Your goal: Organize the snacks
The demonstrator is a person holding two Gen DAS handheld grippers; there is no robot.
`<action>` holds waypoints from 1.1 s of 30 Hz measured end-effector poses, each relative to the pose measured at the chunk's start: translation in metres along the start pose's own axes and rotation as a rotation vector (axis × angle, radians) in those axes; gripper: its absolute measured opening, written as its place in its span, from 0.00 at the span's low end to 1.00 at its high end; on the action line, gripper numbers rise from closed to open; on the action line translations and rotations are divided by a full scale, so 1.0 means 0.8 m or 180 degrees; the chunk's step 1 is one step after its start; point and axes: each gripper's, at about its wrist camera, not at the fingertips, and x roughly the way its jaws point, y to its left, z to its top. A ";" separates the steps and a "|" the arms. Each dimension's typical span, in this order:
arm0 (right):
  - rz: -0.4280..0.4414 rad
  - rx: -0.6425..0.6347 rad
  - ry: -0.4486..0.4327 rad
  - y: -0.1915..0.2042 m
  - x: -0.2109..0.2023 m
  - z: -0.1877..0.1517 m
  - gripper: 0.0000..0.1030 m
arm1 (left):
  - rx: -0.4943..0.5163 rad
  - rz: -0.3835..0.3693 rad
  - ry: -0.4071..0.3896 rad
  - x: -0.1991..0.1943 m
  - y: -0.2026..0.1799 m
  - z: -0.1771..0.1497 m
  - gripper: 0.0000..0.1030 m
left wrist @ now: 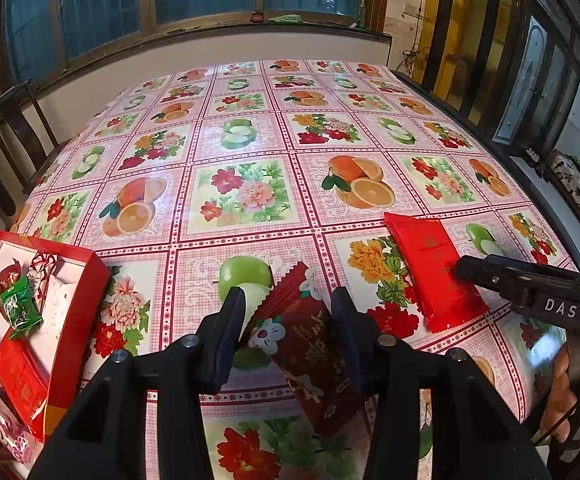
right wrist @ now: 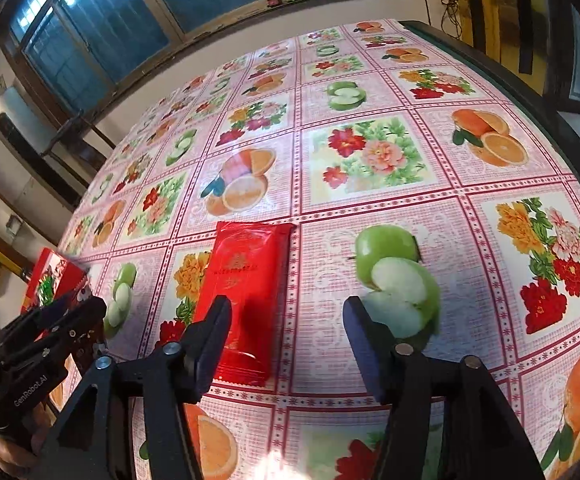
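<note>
We hold the left gripper spread, its fingers straddling the dark red snack packet lying flat on the tablecloth. The right gripper is likewise spread, just beside the bright red snack packet. The red box sits at the table's left edge, holding several snacks.
</note>
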 end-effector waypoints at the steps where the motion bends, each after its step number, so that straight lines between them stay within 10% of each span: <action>1: -0.0056 -0.0022 0.0023 0.008 0.005 0.000 0.61 | -0.0012 0.0003 0.0005 0.001 0.002 -0.001 0.43; 16: -0.0959 -0.0438 0.0127 0.081 0.049 -0.002 0.59 | -0.0118 0.0030 0.0003 0.003 0.015 -0.009 0.43; 25: -0.0798 -0.0430 0.0063 0.070 0.038 -0.006 0.51 | -0.0140 0.0019 -0.0040 -0.001 0.006 -0.002 0.43; 33: 0.0052 0.0098 0.0117 0.042 0.015 -0.001 0.51 | -0.0122 0.0094 -0.0160 -0.013 0.002 -0.001 0.43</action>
